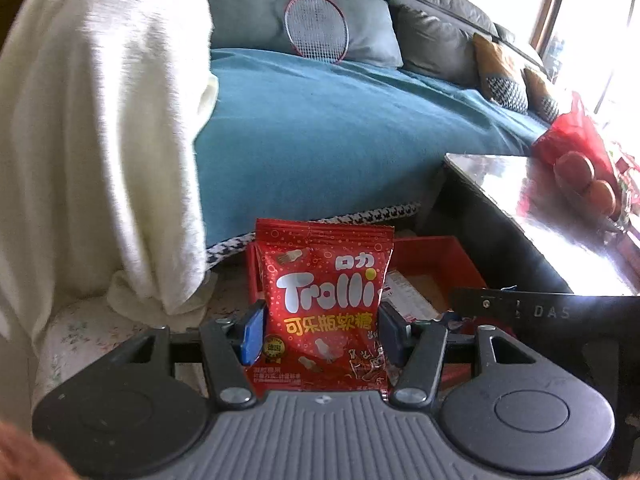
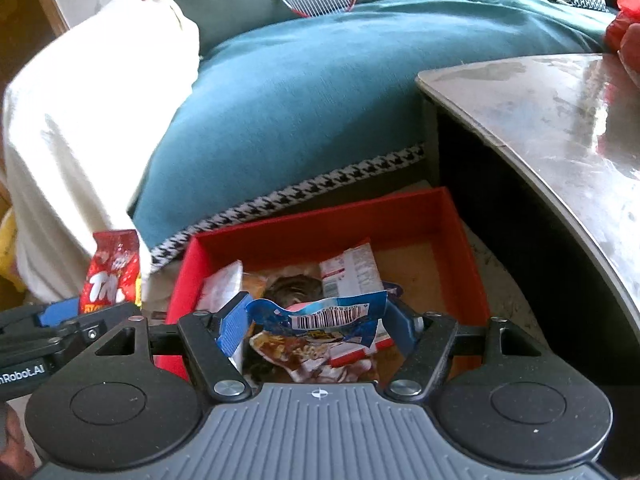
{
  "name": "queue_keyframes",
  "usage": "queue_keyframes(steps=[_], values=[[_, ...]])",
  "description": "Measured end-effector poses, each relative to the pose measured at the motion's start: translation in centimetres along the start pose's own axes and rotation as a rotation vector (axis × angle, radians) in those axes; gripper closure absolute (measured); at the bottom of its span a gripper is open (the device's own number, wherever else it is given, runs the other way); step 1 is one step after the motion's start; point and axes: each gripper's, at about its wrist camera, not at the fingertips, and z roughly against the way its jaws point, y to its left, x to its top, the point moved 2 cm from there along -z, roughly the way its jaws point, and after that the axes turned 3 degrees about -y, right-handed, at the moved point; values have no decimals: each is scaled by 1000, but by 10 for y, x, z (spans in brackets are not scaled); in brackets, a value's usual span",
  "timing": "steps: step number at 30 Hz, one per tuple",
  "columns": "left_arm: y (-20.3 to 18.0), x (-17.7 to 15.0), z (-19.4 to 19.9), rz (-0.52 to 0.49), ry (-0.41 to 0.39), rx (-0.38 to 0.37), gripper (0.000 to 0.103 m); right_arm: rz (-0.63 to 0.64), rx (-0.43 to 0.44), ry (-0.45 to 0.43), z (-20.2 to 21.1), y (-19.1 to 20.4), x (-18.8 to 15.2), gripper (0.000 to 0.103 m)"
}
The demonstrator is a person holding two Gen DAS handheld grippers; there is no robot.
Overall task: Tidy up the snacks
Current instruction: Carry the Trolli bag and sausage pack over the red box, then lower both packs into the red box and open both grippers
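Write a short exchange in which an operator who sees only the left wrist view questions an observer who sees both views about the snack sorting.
Operator: The Trolli bag in my left gripper blocks most of the red box. What is in it?
Observer: Several packets lie inside, among them a white packet near the middle.
Operator: What is the right gripper holding?
Observer: It is shut on a blue packet with a barcode, above the box's near side.
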Motion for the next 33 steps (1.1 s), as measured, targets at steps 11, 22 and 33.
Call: queue_keyframes(steps=[11, 22, 33], values=[[-17, -2, -47, -49, 62, 29, 53, 1, -46, 52, -31, -13, 1, 26], [-19, -9, -64, -67, 110, 55, 46, 23, -83, 50, -30, -12, 0, 22], [-6, -5, -52, -72, 92, 85, 43, 120, -29, 62, -23, 30, -7, 20]])
